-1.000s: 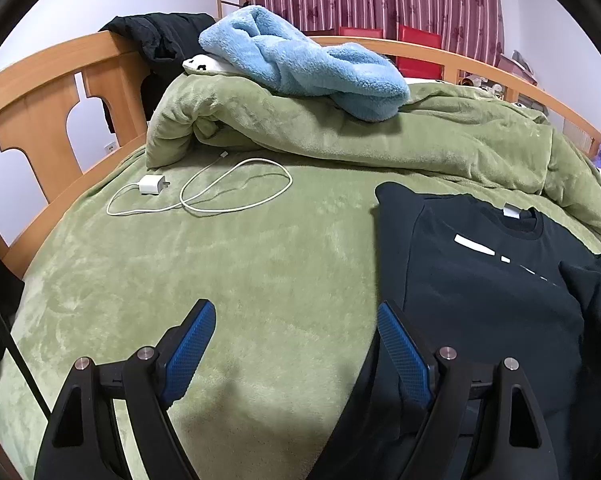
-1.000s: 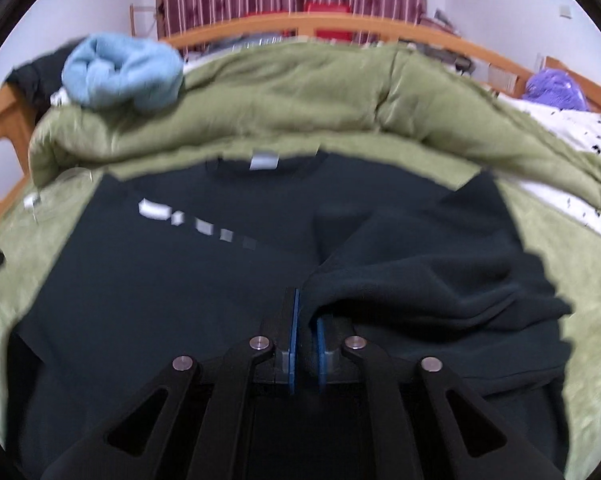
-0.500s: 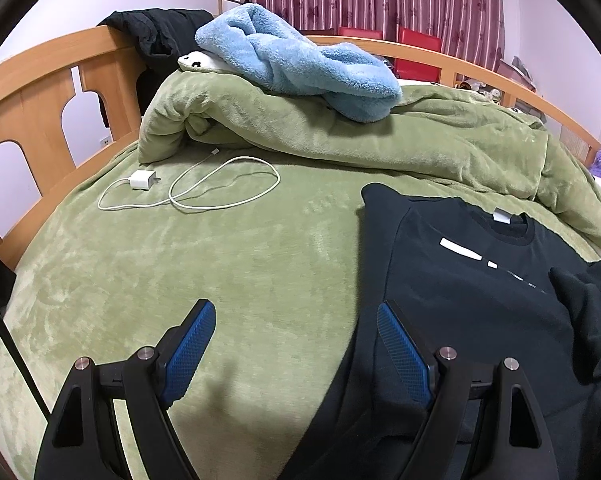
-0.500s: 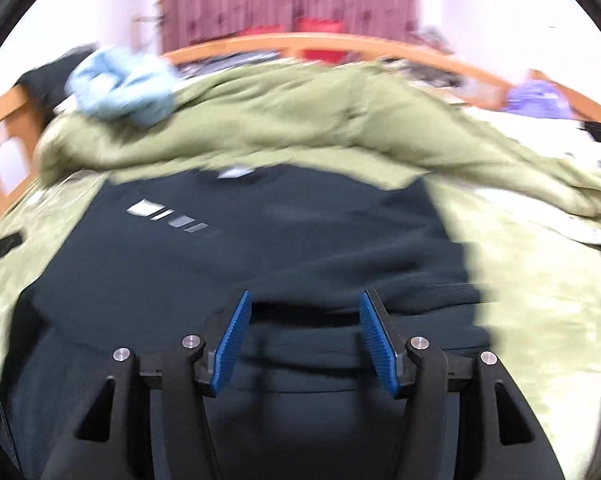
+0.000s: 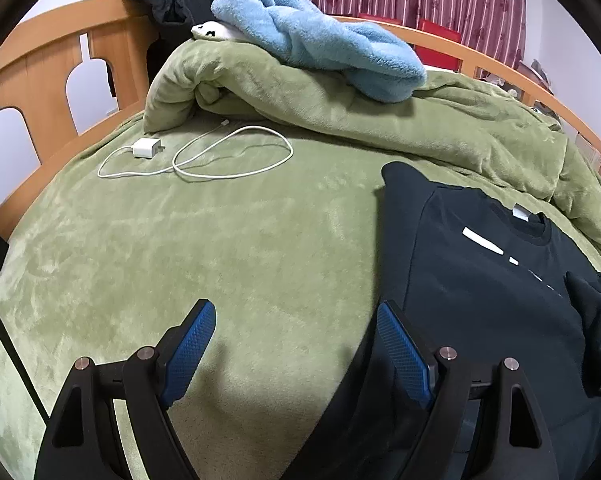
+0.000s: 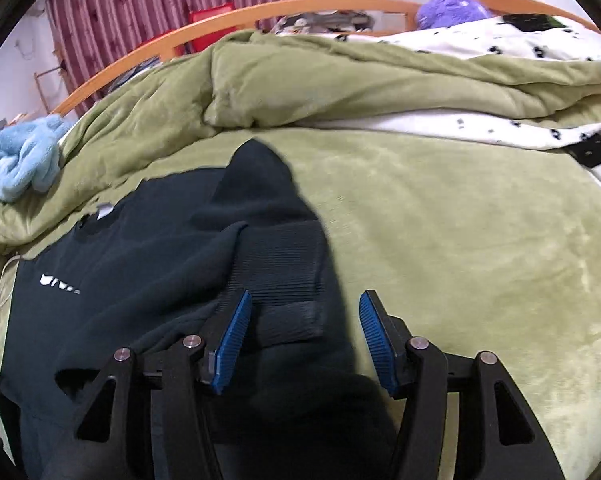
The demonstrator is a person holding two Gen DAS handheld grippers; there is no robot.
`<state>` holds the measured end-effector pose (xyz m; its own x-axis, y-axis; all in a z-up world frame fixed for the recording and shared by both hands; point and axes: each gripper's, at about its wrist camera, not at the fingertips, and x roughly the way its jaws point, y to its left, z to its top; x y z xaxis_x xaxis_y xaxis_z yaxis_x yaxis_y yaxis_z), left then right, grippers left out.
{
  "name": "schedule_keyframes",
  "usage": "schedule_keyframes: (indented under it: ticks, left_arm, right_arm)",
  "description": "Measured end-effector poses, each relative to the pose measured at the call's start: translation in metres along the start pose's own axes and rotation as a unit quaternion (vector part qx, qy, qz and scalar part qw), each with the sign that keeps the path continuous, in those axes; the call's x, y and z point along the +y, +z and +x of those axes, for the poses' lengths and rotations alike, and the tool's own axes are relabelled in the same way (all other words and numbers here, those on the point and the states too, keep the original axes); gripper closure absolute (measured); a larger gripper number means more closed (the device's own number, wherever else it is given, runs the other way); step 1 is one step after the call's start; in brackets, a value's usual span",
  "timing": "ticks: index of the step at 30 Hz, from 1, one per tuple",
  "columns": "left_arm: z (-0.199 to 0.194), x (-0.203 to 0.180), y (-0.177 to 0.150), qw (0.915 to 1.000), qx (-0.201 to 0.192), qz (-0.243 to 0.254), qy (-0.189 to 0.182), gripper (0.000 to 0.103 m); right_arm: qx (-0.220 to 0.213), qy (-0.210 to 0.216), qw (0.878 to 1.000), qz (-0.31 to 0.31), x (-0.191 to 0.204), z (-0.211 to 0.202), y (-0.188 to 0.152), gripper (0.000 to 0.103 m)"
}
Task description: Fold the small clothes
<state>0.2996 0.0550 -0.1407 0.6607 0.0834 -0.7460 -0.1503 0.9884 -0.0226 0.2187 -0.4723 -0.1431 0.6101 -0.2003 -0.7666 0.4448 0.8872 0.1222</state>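
A black sweatshirt (image 5: 480, 292) with a white chest print lies flat on the green bed cover; it also shows in the right wrist view (image 6: 148, 276). Its right sleeve is folded in across the body, the ribbed cuff (image 6: 280, 280) lying just ahead of my right gripper (image 6: 302, 340). The right gripper is open and empty, above the sweatshirt's right edge. My left gripper (image 5: 296, 352) is open and empty, straddling the sweatshirt's left edge, its right finger over the black cloth.
A white charger and cable (image 5: 192, 156) lie on the green cover (image 5: 180, 260) to the left. A rolled green duvet (image 5: 340, 108) with a light blue fleece (image 5: 320, 36) lies behind. Wooden bed rail (image 5: 40, 76) runs at left. A white spotted blanket (image 6: 520, 40) lies at right.
My right gripper opened, let go of the sleeve on the sweatshirt's body, and swung to the right edge. The left gripper stayed open and shifted slightly.
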Motion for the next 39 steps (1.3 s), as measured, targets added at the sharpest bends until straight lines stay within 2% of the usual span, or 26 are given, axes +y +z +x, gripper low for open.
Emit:
schedule_keyframes:
  ticks: [2, 4, 7, 11, 15, 20, 24, 29, 32, 39]
  left_arm:
    - [0.0, 0.002, 0.0, 1.0, 0.001, 0.0, 0.0, 0.021]
    - [-0.001, 0.004, 0.0, 1.0, 0.0, -0.002, -0.002, 0.021]
    - [-0.007, 0.01, 0.002, 0.9999, -0.005, -0.007, -0.009, 0.021]
    - [-0.017, 0.024, 0.005, 0.9997, -0.01, -0.016, -0.014, 0.021]
    - [-0.025, 0.039, 0.009, 0.9994, -0.011, -0.027, -0.02, 0.021]
    - [-0.033, 0.056, 0.011, 0.9993, -0.01, -0.027, -0.024, 0.021]
    - [-0.036, 0.062, 0.01, 0.9994, -0.014, -0.021, -0.024, 0.021]
    - [-0.039, 0.069, 0.013, 0.9988, -0.011, -0.033, -0.035, 0.021]
    - [-0.043, 0.075, 0.016, 0.9987, -0.014, -0.036, -0.035, 0.021]
    - [-0.048, 0.093, 0.019, 0.9991, -0.02, -0.03, -0.022, 0.021]
  right_arm:
    - [0.001, -0.01, 1.0, -0.017, 0.013, 0.004, -0.002, 0.068]
    - [-0.005, -0.029, 0.999, -0.042, 0.025, 0.003, -0.004, 0.086]
    - [-0.014, -0.023, 0.999, -0.045, 0.03, -0.009, -0.001, 0.088]
    - [-0.041, -0.014, 0.998, -0.052, 0.048, -0.039, 0.009, 0.088]
    - [-0.064, -0.01, 0.995, -0.081, 0.087, -0.067, 0.018, 0.088]
    - [-0.072, -0.023, 0.992, -0.103, 0.129, -0.08, 0.023, 0.088]
    - [-0.077, -0.017, 0.991, -0.109, 0.15, -0.089, 0.025, 0.088]
    - [-0.089, 0.011, 0.989, -0.114, 0.18, -0.102, 0.022, 0.089]
    - [-0.091, 0.038, 0.987, -0.124, 0.214, -0.11, 0.019, 0.089]
    - [-0.079, 0.11, 0.976, -0.171, 0.32, -0.109, -0.012, 0.09]
